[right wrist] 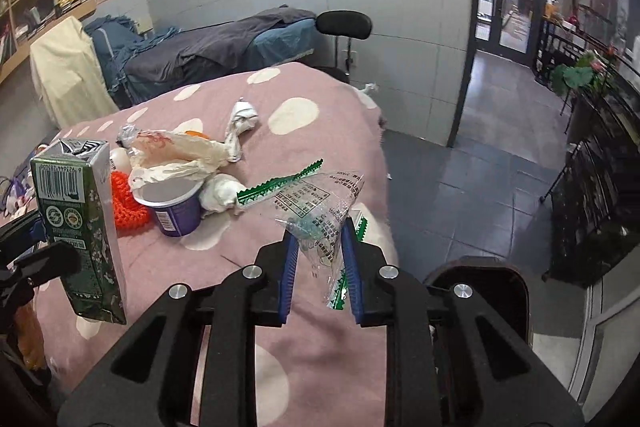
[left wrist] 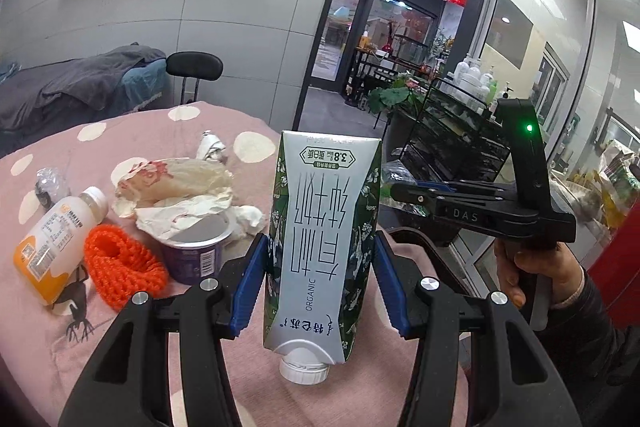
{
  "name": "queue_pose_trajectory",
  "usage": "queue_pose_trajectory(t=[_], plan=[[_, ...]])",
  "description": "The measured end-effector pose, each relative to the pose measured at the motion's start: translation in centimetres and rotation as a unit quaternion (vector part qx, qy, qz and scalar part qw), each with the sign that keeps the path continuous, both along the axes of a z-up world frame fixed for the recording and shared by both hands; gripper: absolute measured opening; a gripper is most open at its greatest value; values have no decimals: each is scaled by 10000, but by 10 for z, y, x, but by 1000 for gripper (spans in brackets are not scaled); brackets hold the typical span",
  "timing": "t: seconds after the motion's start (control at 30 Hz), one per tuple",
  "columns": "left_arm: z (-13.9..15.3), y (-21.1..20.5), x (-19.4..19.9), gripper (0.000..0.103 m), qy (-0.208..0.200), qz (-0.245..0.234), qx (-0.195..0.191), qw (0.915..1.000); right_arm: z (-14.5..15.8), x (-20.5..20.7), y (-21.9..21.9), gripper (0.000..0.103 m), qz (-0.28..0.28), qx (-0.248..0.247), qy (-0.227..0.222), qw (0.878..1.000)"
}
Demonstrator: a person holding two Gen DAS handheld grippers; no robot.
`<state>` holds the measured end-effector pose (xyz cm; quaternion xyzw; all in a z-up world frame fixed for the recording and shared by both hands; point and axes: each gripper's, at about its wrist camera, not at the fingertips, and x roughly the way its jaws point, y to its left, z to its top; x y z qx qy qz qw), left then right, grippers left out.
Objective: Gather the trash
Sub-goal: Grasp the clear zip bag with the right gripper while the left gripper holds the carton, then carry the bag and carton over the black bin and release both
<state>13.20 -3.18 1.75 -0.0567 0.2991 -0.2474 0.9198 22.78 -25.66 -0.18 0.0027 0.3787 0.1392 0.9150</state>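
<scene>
My left gripper (left wrist: pixel 320 259) is shut on a green and white milk carton (left wrist: pixel 324 239), held upside down above the pink spotted table (left wrist: pixel 152 123); the carton also shows in the right wrist view (right wrist: pixel 80 227). My right gripper (right wrist: pixel 318 251) is shut on a clear plastic wrapper with green edges (right wrist: pixel 316 207), above the table's right edge. On the table lie a purple yogurt cup (left wrist: pixel 196 251), crumpled paper wrappers (left wrist: pixel 176 187), an orange net (left wrist: pixel 120 263) and an orange juice bottle (left wrist: pixel 56 239). The right gripper also shows in the left wrist view (left wrist: pixel 400 191).
A dark bin (right wrist: pixel 480 279) sits on the floor just right of the table, below my right gripper. A black metal rack (left wrist: pixel 452 147) with plants stands to the right. A bed with grey covers (right wrist: pixel 224 47) and a black chair (right wrist: pixel 344 23) are behind the table.
</scene>
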Motion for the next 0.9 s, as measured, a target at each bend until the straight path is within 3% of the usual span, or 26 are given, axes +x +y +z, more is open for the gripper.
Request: queue_pose_trajectory(t=[0.23,0.4,0.63,0.77,0.87,0.9], plan=[[5,-50,9,52,-81,-516,-32,9986,-30,-25,-82,23,-1090,58,368,9933],[5,-87,16,52,-57,-872,-30,9962,-82,-34,-130,23,-1827,173,1042,9775],[-1,-133,18,52,28,-1177,75,9930,-162,-30,-166,25,-2377,432,1835,9529],[-8,-147,18,52,118,-1265,126,9918,-191,-28,-174,38,-2552,589,2085,9423],[-13,-158,17,52,249,-1337,113,9906,-200,-32,-179,69,-2737,655,2123,9358],[-14,-162,17,52,281,-1359,111,9903,-199,-35,-180,74,-2791,674,2065,9354]])
